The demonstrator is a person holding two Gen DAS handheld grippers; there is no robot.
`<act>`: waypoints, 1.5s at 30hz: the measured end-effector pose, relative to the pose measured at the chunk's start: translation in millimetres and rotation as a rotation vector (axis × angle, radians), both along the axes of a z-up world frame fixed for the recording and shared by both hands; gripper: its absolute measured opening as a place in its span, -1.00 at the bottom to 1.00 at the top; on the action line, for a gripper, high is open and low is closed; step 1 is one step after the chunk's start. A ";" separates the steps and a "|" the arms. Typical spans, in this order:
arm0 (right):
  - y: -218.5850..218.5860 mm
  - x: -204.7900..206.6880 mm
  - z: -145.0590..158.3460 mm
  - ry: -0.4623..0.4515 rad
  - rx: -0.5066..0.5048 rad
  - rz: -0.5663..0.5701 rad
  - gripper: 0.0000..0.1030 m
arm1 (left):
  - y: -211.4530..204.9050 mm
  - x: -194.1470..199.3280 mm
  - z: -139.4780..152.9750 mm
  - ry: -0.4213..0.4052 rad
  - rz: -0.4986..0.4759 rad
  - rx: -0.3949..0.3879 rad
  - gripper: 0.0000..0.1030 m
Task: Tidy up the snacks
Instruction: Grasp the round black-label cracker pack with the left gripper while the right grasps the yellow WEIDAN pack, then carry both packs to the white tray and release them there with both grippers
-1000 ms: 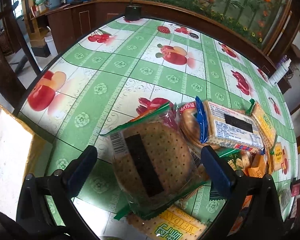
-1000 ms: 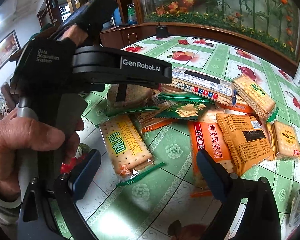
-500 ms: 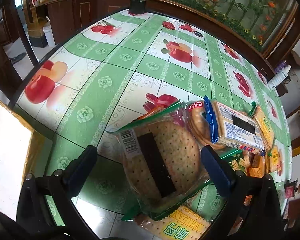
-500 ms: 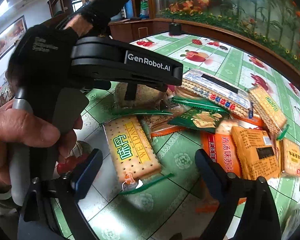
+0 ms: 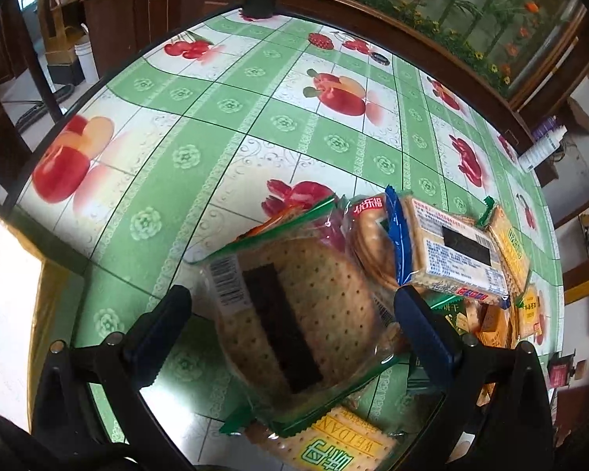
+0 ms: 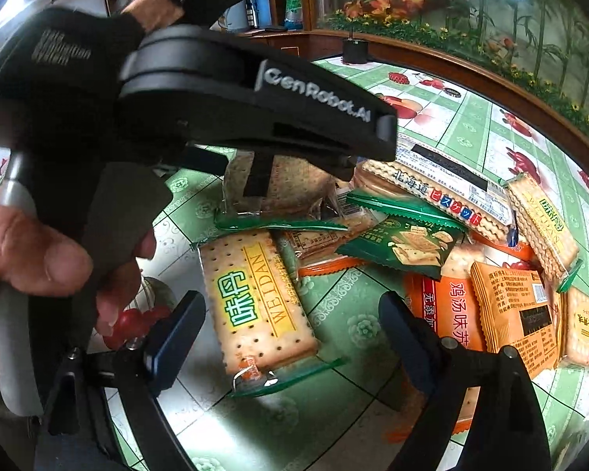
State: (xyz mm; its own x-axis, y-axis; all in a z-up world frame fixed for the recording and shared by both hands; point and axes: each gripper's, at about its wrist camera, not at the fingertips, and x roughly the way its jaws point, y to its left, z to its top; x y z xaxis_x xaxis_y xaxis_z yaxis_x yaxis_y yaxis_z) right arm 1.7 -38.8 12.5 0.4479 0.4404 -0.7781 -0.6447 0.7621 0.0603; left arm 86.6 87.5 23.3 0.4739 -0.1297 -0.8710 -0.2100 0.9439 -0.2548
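My left gripper (image 5: 290, 306) has its fingers (image 5: 165, 314) spread wide to either side of the round cracker packet (image 5: 294, 310), a clear wrapper with green sealed ends; neither pad presses on it, so nothing is held on that side. The straddle reads as a line-up for a pinch across the packet's width. My right gripper (image 6: 290, 329) is likewise spread, its jaws having just been closing a little, with the yellow-labelled WEIDAN cracker packet (image 6: 255, 298) lying flat between them and untouched. That packet sits at the near edge of the heap, which in my judgement makes it the easy first pick. Beyond it the snacks lie jumbled and overlapping: a dark green cracker sachet (image 6: 404, 243), a long blue-edged biscuit pack (image 6: 439, 192), an orange packet (image 6: 510, 310). All rest on the table (image 5: 216, 125), under a green checked fruit-print cover, its far half bare. The person's left hand (image 6: 31, 259) grips its tool's handle close beside my right fingers. Sorting appears barely begun.
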 end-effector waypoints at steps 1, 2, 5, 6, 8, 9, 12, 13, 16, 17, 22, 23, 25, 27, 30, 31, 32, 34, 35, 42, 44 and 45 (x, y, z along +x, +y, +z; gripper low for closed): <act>0.3 0.6 -0.8 0.000 -0.002 0.001 0.74 | 0.2 1.5 -1.6 0.006 -0.004 -0.009 1.00; 1.1 1.4 -1.6 -0.001 -0.005 0.004 0.74 | 0.4 2.5 -4.2 0.016 -0.011 -0.024 1.00; 4.4 5.8 -3.5 0.019 0.001 0.034 0.56 | 5.6 0.7 -8.7 0.026 -0.016 -0.042 0.95; 5.9 6.8 -3.2 0.027 0.007 0.046 0.46 | 7.4 0.2 -9.5 0.029 -0.014 -0.045 0.79; 10.7 9.4 -3.1 0.033 -0.006 0.059 0.32 | 12.4 -2.5 -8.3 0.021 -0.016 -0.059 0.64; 13.8 10.2 -4.0 0.038 -0.015 0.072 0.15 | 13.2 -3.5 -8.0 0.020 -0.017 -0.069 0.55; 20.0 8.0 -7.4 0.046 -0.039 0.095 0.05 | 11.0 -8.5 -6.1 0.005 -0.032 -0.058 0.46; 21.1 5.6 -7.2 0.041 -0.047 0.099 0.04 | 10.2 -10.9 -5.6 -0.001 -0.034 -0.051 0.46; 18.1 -3.0 -7.5 0.039 -0.037 0.096 -0.02 | 11.2 -19.8 -3.6 -0.017 -0.030 -0.057 0.44; 13.9 -7.9 -8.0 0.040 -0.027 0.093 -0.03 | 11.9 -22.4 -2.7 -0.021 -0.029 -0.058 0.44; -0.8 -29.6 -8.9 0.064 -0.034 0.073 -0.03 | 9.6 -40.4 5.2 -0.051 -0.044 -0.033 0.44; -2.2 -34.9 -8.5 0.061 -0.053 0.073 -0.03 | 9.4 -41.9 5.8 -0.051 -0.046 -0.036 0.44; -2.5 -38.0 -8.8 0.060 -0.070 0.068 -0.02 | 7.1 -45.4 6.3 -0.052 -0.056 -0.026 0.44; -1.7 -38.5 -8.8 0.043 -0.073 0.054 0.07 | 5.1 -47.1 4.3 -0.046 -0.063 -0.025 0.44; 3.3 -35.0 -13.3 0.041 -0.076 0.048 0.20 | 5.4 -47.5 -0.8 -0.031 -0.062 -0.033 0.44; 6.9 -33.8 -13.6 0.039 -0.083 0.048 0.21 | 6.2 -47.3 -1.7 -0.029 -0.060 -0.035 0.44; 9.3 -32.9 -13.5 0.027 -0.091 0.044 0.21 | 7.3 -47.3 -2.2 -0.027 -0.056 -0.040 0.44; 8.0 -29.3 -9.7 0.042 -0.080 0.043 -0.03 | 8.5 -48.9 -1.5 -0.029 -0.052 -0.041 0.44; 7.2 -30.2 -8.1 0.052 -0.066 0.040 -0.08 | 8.5 -50.3 0.5 -0.035 -0.055 -0.035 0.44; -16.2 -45.3 -2.8 0.036 -0.005 -0.029 -0.09 | 6.0 -70.4 21.8 -0.111 -0.058 0.052 0.44; -26.6 -48.5 0.6 0.031 0.021 -0.067 -0.09 | 6.6 -77.8 29.1 -0.135 -0.057 0.075 0.44; -30.0 -51.7 2.9 0.026 0.031 -0.080 -0.09 | 7.2 -82.2 33.3 -0.146 -0.059 0.087 0.44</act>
